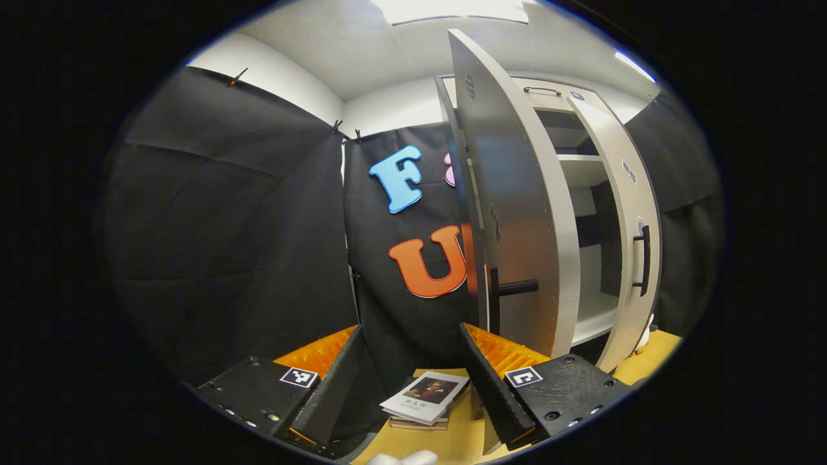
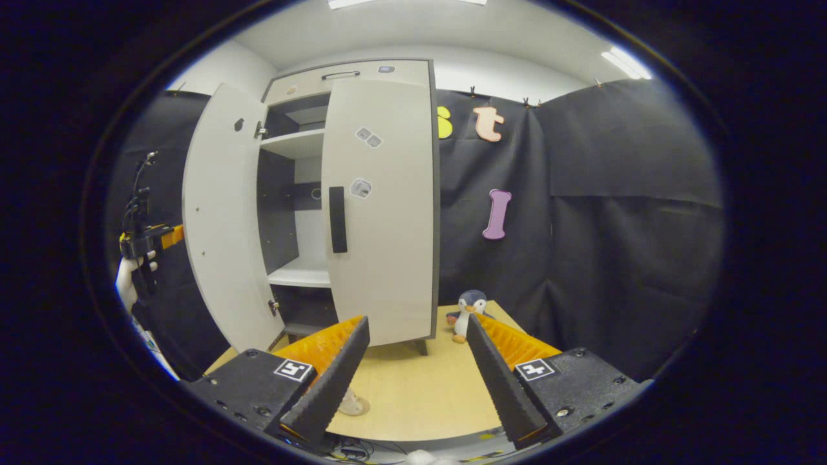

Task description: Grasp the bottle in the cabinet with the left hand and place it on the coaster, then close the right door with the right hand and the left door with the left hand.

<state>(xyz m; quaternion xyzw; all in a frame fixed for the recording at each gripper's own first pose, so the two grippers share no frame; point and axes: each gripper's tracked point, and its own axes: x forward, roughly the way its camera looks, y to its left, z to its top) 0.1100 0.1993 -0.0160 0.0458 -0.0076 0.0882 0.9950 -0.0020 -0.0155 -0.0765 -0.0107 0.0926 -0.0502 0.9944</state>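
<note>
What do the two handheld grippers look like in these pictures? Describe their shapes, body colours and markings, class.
The left gripper and the right gripper match: each has two long wedge-shaped fingers with ridged inner faces, mounted on black blocks with screws. Each block carries a square black-and-white marker, with orange ribbed parts behind. In the right gripper view, the left gripper appears farther off, trailing thin cables and held by a white-gloved hand.

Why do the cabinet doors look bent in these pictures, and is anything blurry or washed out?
Left gripper view: the fisheye lens bows the left door strongly, and a ceiling light is washed out. Right gripper view: the cabinet curves less and looks sharp, with a bright ceiling strip near the edge.
</note>
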